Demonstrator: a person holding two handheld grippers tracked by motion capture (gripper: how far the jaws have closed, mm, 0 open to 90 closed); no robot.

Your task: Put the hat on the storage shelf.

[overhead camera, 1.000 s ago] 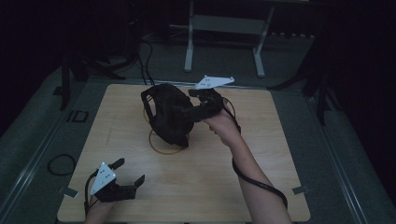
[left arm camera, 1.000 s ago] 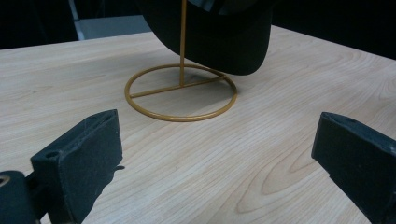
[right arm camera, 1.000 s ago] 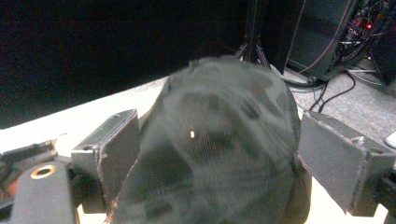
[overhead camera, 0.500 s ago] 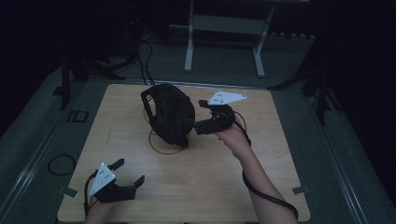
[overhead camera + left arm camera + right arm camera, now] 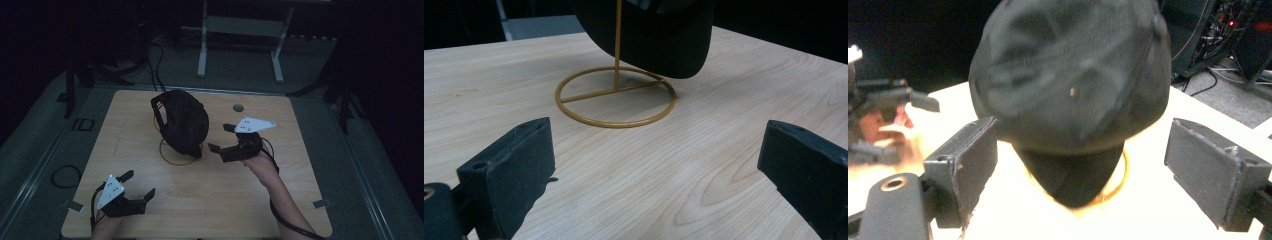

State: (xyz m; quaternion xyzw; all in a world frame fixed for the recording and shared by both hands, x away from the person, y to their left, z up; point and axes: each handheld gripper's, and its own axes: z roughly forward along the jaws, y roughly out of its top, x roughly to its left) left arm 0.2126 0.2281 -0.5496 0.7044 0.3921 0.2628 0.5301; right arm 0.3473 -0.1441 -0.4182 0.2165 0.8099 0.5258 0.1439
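- High view: black cap (image 5: 182, 127) hung on a gold wire stand (image 5: 175, 155), toward the far left of centre on the wooden table (image 5: 300, 200); ring base of the stand flat on the wood, partly under the cap; right gripper (image 5: 222, 139) just right of the cap, apart from it, jaws spread and aimed at it, held by a hand (image 5: 260, 160) coming up from the bottom right; left gripper (image 5: 137, 184) near the front left corner, well apart from the cap, jaws spread, nothing between them.
- Left gripper view: two black jaws wide apart at the bottom corners, empty; bare wood between them; beyond, gold ring base (image 5: 615, 97) with its upright rod, lower edge of the cap (image 5: 659, 45) hanging over the ring's far side.
- Right gripper view: cap (image 5: 1070, 75) close ahead, brim drooping toward the gold ring (image 5: 1115, 185); jaws parted either side of the brim, not touching it; other gripper (image 5: 893, 97) at far left, blurred.
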